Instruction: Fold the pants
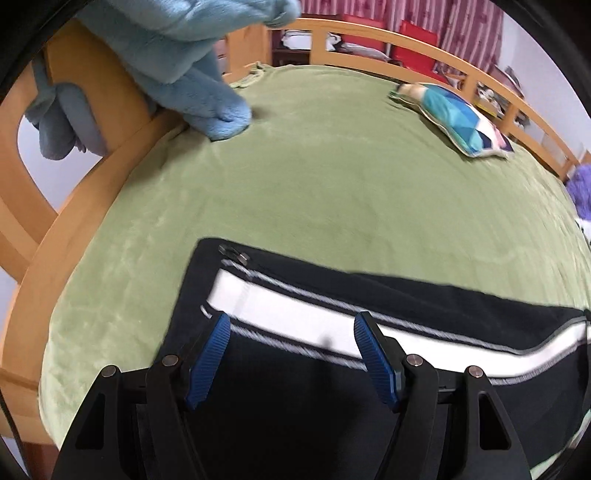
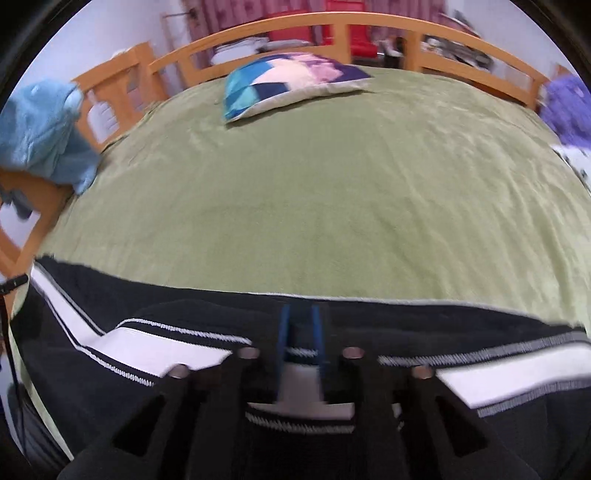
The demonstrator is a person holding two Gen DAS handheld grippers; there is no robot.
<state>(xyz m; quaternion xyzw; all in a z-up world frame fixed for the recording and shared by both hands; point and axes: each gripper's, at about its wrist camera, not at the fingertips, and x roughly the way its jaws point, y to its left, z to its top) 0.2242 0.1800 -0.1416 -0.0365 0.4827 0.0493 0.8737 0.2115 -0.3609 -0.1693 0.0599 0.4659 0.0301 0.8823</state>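
Note:
Black pants [image 1: 461, 306] with a white side stripe edged in grey stitching lie flat on the green blanket, across the near part of both views. A small metal zip pull [image 1: 232, 254] shows at their far left corner. My left gripper [image 1: 291, 315] hovers over the stripe, open wide, with nothing between its blue pads [image 1: 208, 362]. In the blurred right wrist view my right gripper [image 2: 300, 310] sits low over the pants [image 2: 461, 325]. Its blue pads [image 2: 283, 332] stand a narrow gap apart, and the stripe shows through that gap without being pinched.
The green blanket [image 1: 332, 177] covers a bed with a wooden rail [image 2: 332, 22] around it. A blue plush toy [image 1: 192, 66] leans on the left rail. A patterned pillow [image 2: 288, 81] lies at the far side, and a purple plush [image 2: 569, 107] is at the right edge.

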